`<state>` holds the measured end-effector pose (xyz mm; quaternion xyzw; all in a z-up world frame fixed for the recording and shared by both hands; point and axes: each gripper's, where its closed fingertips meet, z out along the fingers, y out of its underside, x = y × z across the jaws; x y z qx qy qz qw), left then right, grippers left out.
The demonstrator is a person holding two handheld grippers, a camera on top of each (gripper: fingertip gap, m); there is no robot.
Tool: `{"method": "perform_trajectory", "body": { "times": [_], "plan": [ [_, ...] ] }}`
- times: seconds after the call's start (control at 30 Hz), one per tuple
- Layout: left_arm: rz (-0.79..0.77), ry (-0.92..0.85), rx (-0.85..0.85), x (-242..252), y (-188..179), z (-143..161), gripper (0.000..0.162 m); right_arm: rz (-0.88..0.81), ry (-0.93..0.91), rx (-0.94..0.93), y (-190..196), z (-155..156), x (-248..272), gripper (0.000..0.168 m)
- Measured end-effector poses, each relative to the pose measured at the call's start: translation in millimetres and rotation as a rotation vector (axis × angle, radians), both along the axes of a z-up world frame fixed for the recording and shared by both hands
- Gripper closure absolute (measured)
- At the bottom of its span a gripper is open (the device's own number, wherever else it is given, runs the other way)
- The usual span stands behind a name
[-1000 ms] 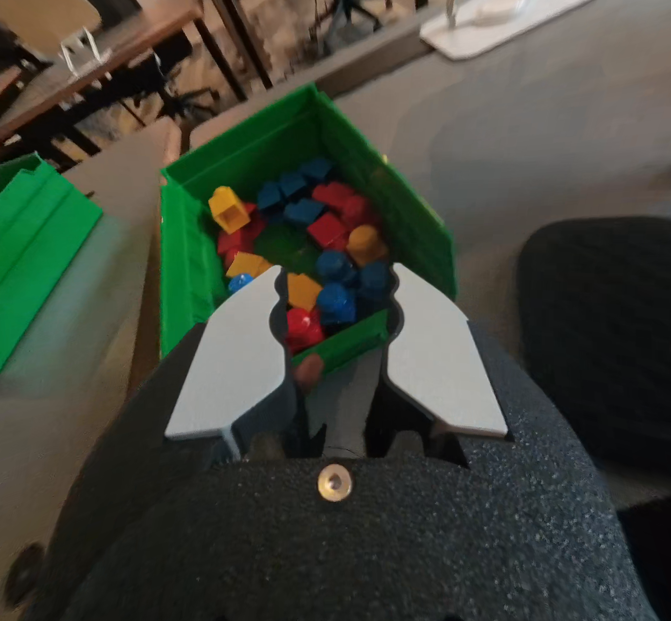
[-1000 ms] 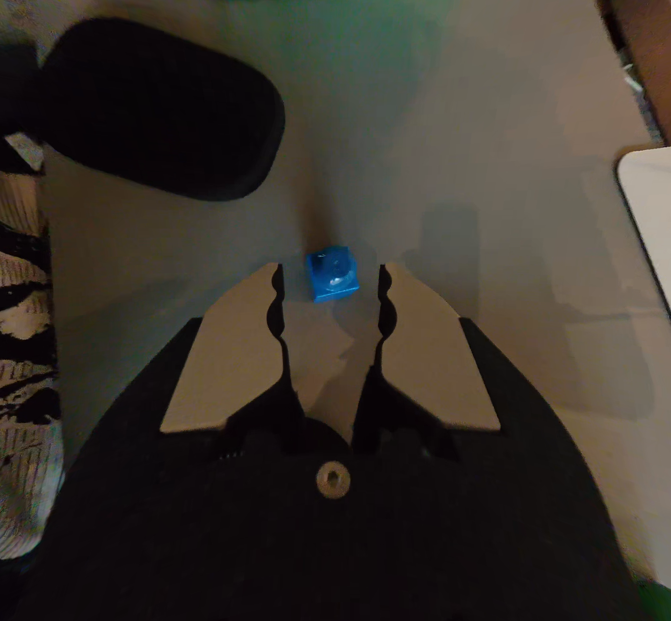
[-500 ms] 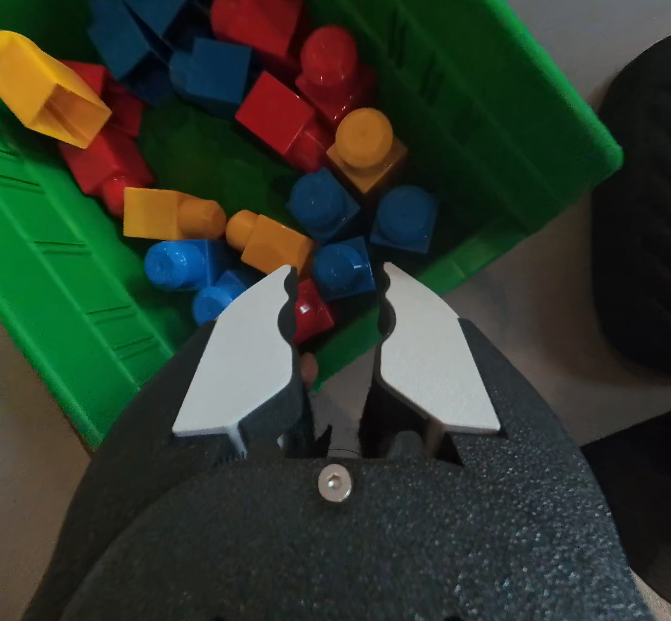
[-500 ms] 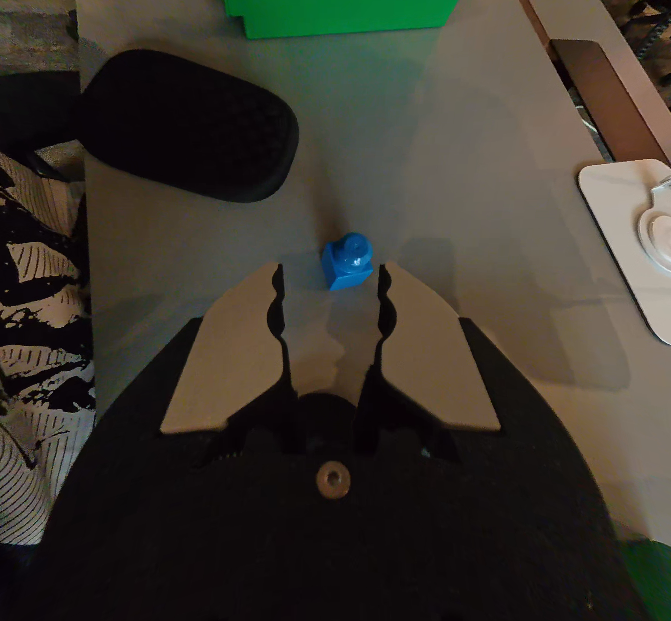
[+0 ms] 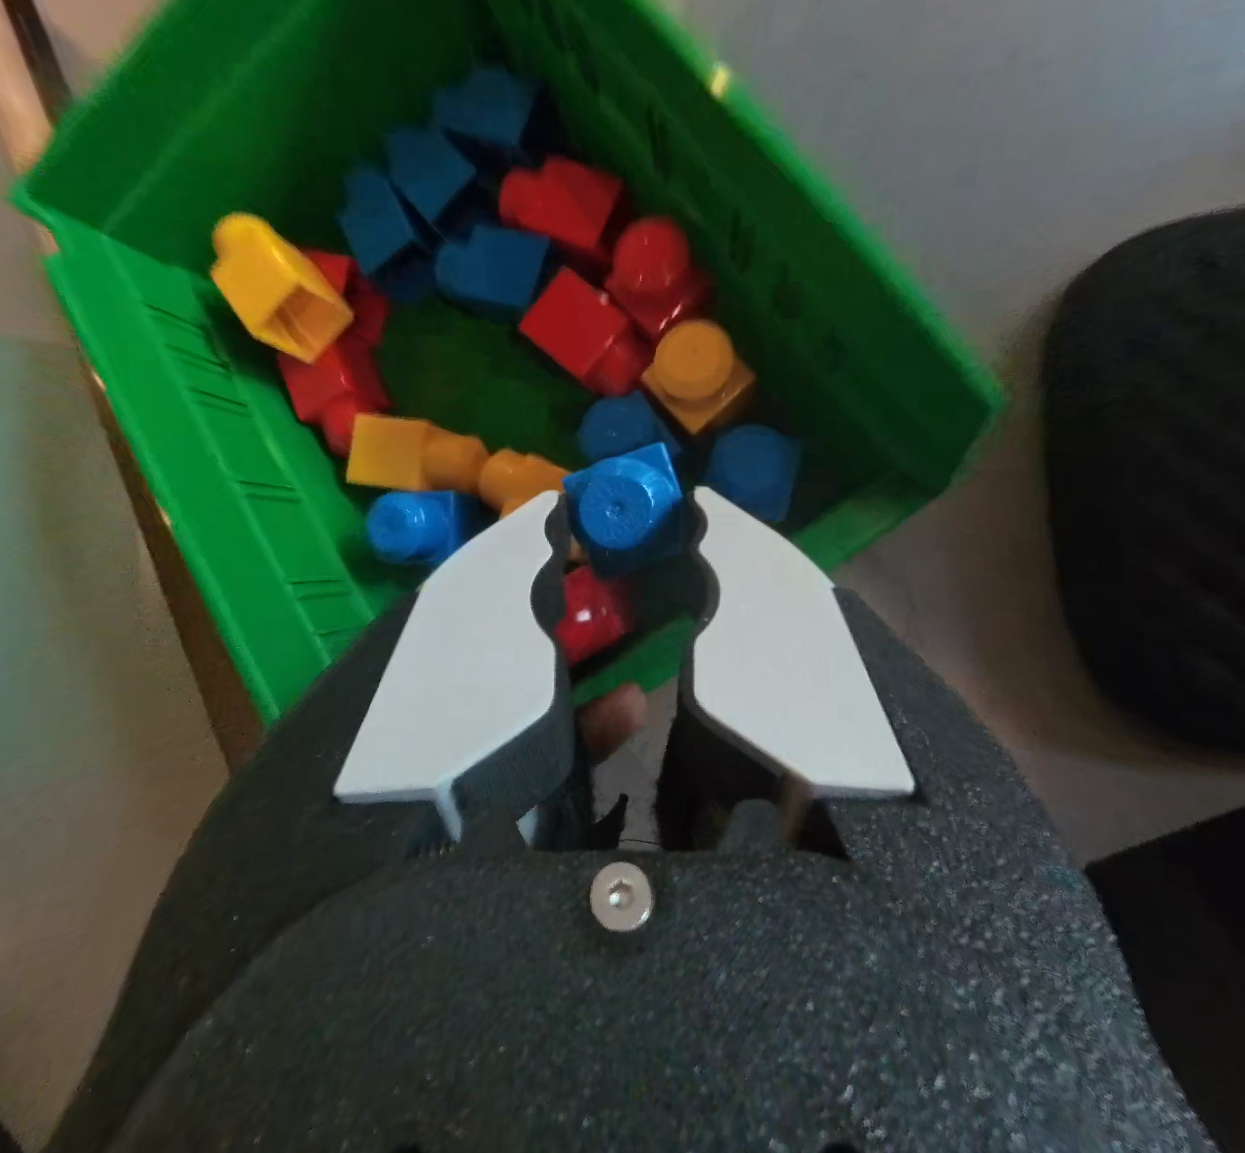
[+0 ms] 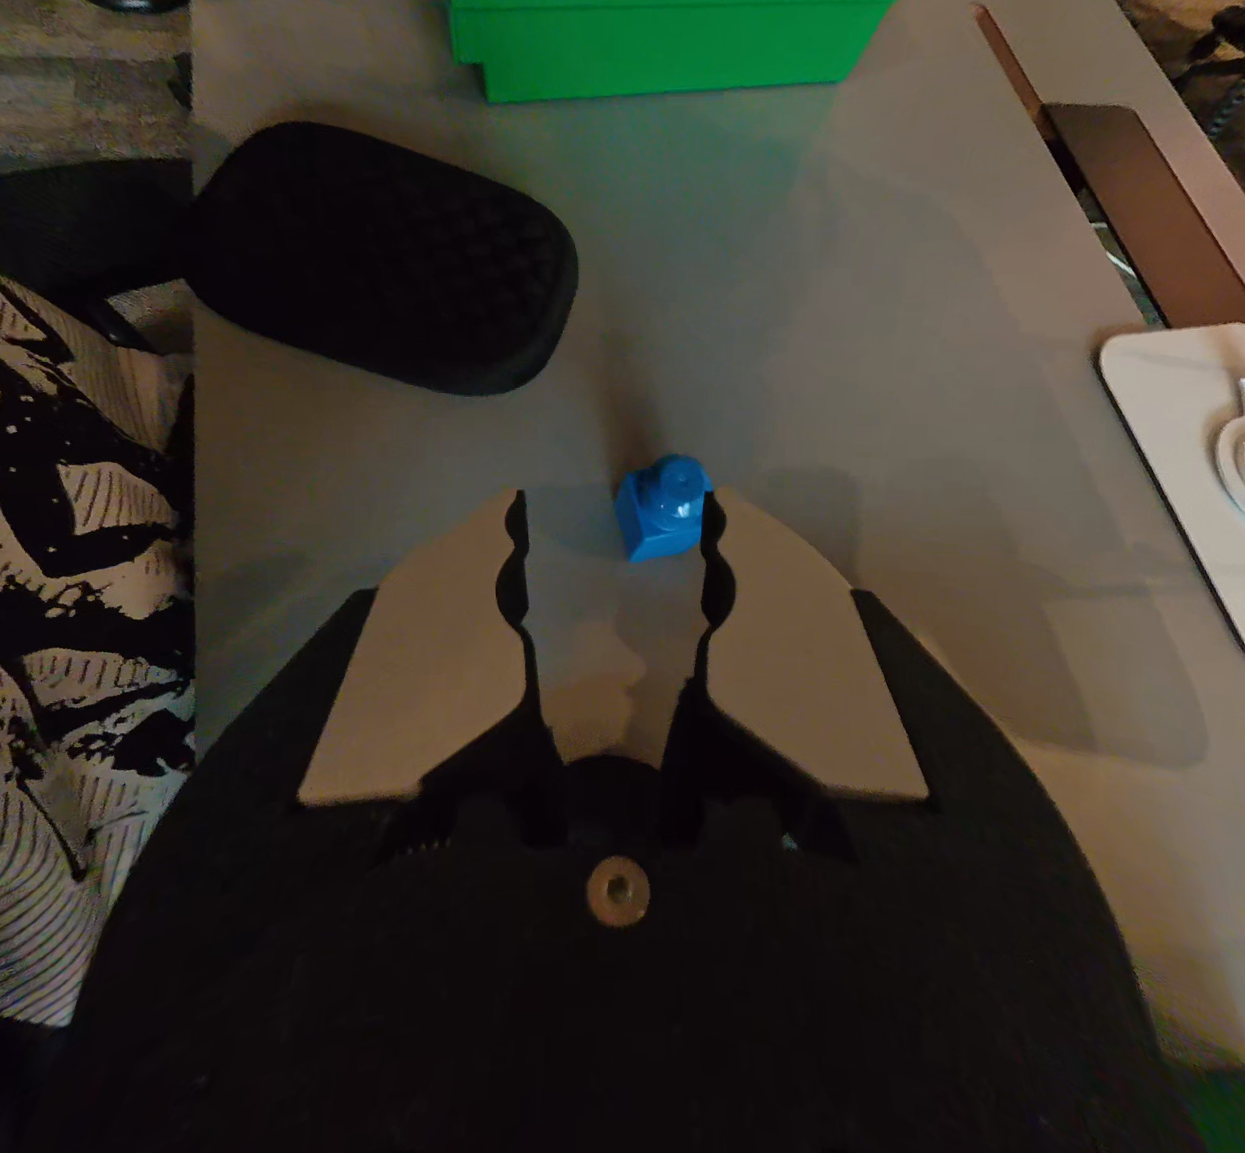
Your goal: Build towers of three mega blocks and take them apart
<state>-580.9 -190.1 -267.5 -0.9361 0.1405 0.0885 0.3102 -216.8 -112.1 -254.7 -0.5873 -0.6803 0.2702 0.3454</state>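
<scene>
In the left wrist view my left gripper (image 5: pixel 626 507) is shut on a blue mega block (image 5: pixel 623 507), stud toward the camera, held just above the near end of a green bin (image 5: pixel 222 447) full of red, blue and yellow blocks. In the right wrist view my right gripper (image 6: pixel 616 501) is open and empty above the grey table. A single blue block (image 6: pixel 663 507) stands upright on the table just inside its right fingertip (image 6: pixel 724 504).
A black padded chair part (image 6: pixel 377 258) lies over the table's left edge; it also shows in the left wrist view (image 5: pixel 1145 467). A green bin (image 6: pixel 674 9) stands at the far table edge. A white stand base (image 6: pixel 1179 447) sits at right.
My left gripper closed on a blue block in the bin and lifted it up and back. My right gripper rose and drew back from the blue block on the table.
</scene>
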Motion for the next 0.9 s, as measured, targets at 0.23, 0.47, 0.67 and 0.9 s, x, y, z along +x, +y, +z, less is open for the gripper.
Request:
{"method": "perform_trajectory", "body": {
  "times": [0.23, 0.47, 0.67, 0.9],
  "plan": [
    [-0.249, -0.110, 0.256, 78.9, 8.9, 73.9, 0.134, 0.165, 0.160, -0.009, -27.9, 29.7, -41.0, 0.118],
    [-0.562, -0.154, 0.302, 170.9, 14.2, 98.9, 0.134, 0.379, 0.346, 0.082, -52.6, 65.9, -107.9, 0.104],
    [-0.781, -0.157, 0.264, 230.8, 7.7, 98.5, 0.134, 0.546, 0.362, 0.159, -68.6, 78.1, -137.3, 0.099],
    [-0.840, -0.166, 0.275, 247.0, 6.8, 99.2, 0.134, 0.601, 0.305, 0.198, -71.2, 60.8, -130.0, 0.125]
  ]
}}
